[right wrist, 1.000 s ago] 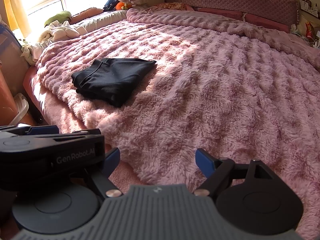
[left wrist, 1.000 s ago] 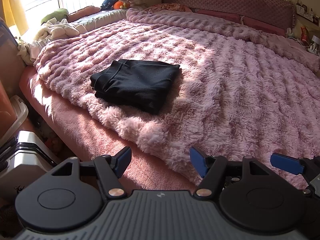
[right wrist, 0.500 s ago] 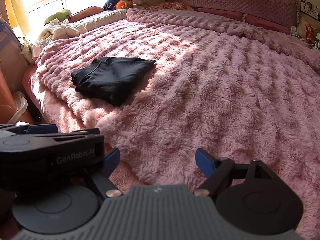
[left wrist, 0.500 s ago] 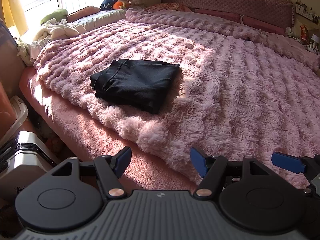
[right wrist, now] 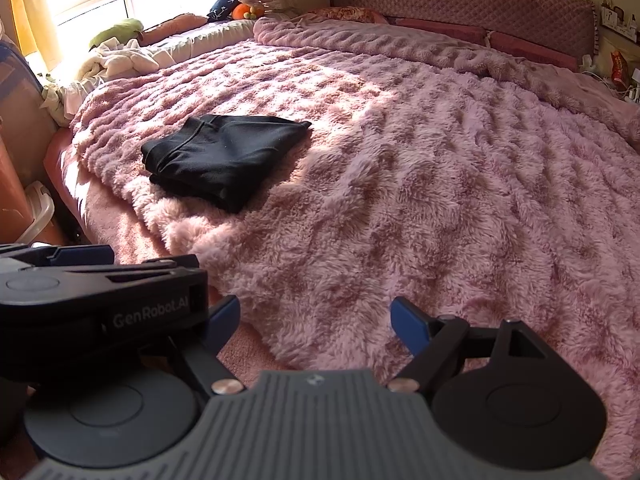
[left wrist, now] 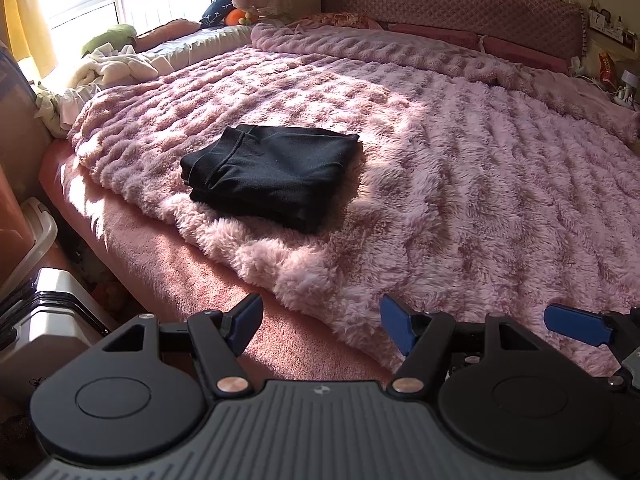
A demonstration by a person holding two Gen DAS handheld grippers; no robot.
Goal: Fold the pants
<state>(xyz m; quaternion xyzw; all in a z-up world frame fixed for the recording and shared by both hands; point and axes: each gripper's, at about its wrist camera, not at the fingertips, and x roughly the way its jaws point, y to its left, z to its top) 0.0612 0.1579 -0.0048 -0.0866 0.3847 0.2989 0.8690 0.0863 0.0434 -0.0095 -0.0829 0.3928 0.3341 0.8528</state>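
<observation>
Black pants lie folded in a neat rectangle on the fluffy pink blanket, near the bed's front left edge; they also show in the right wrist view. My left gripper is open and empty, held back over the bed's edge, well short of the pants. My right gripper is open and empty, beside the left one, whose black body fills the lower left of the right wrist view.
A padded headboard stands at the far end. Crumpled white and green bedding lies by the window at the left. A white case and a plastic bin stand on the floor left of the bed.
Both grippers stay open and almost still; the views shift only slightly. The pants have not moved.
</observation>
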